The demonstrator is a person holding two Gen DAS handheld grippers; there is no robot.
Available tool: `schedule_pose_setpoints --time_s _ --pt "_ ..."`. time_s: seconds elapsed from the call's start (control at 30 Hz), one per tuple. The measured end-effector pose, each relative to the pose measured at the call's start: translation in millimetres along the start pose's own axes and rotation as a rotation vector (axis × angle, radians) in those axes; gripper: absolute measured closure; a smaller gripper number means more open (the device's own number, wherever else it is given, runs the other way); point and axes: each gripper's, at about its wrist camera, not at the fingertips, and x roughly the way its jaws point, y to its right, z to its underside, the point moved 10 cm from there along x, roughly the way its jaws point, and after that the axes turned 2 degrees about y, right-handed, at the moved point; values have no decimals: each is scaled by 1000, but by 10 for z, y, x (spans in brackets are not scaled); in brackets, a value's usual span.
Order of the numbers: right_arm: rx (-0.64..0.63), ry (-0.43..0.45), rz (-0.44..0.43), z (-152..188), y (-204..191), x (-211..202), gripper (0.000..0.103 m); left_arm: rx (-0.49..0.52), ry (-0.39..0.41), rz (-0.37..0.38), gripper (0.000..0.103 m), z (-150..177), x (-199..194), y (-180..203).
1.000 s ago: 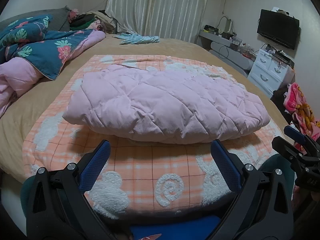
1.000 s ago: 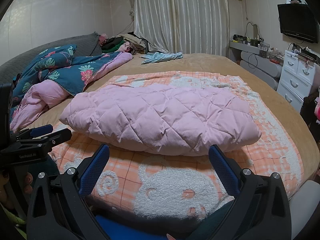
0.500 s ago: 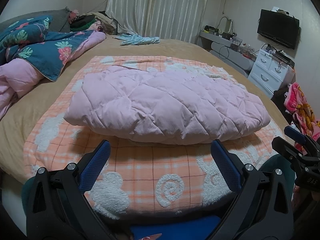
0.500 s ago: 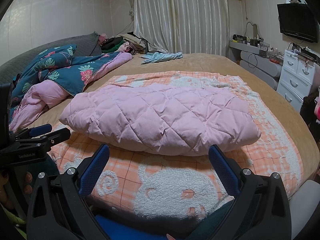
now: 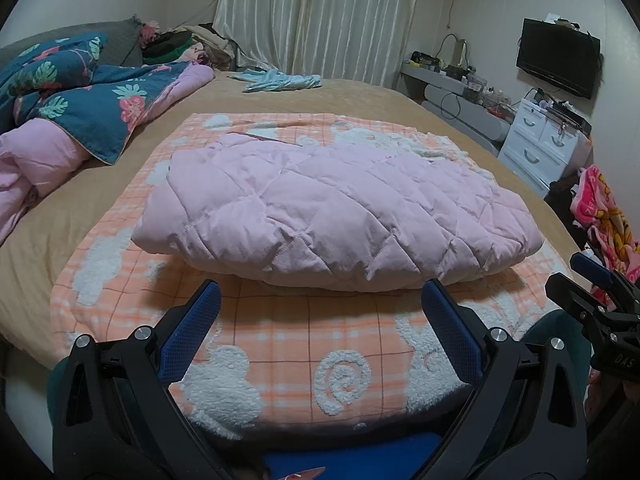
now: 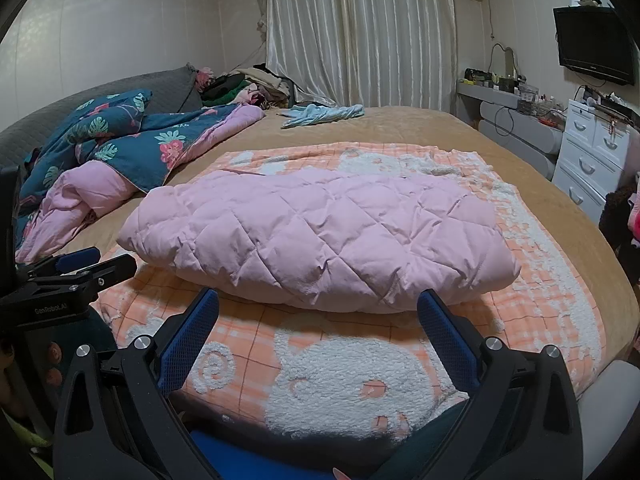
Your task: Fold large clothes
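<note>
Here, at nine o'clock in the left wrist view, a floral duvet (image 5: 92, 116) in dark blue with a pink underside lies bunched on the tan bed (image 5: 352, 100). Toward the centre, an orange-checked fleece blanket (image 5: 304, 340) with white woolly shapes is spread flat over the bed, and on it rests the pink quilted coat (image 5: 332, 216), folded into a thick, puffy bundle that lies crosswise. At twelve o'clock, well beyond it, a light blue garment (image 5: 280, 80) sits near the pale curtains (image 5: 320, 16). At two o'clock a black television (image 5: 558, 56) hangs on the wall above a white chest of drawers (image 5: 540, 148), and at three o'clock a bright pink cloth (image 5: 604, 216) hangs at the bedside.

The left gripper (image 5: 320, 294) hangs at six o'clock with its blue-padded fingers spread wide, empty, their tips just short of the coat's near edge and above the blanket. The right gripper (image 6: 318, 300) shows the same in its own view: fingers wide apart, holding nothing, tips close to the coat's near edge without touching it. In the right wrist view the left gripper appears again at nine o'clock, side on, with fingertips of a hand (image 6: 52, 360) visible on its handle.
</note>
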Motion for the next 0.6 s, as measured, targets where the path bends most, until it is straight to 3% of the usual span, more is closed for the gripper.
schedule_pose_setpoints --time_s 0.6 --pt "10 12 46 -5 172 -48 4 -9 -4 -16 9 8 34 -86"
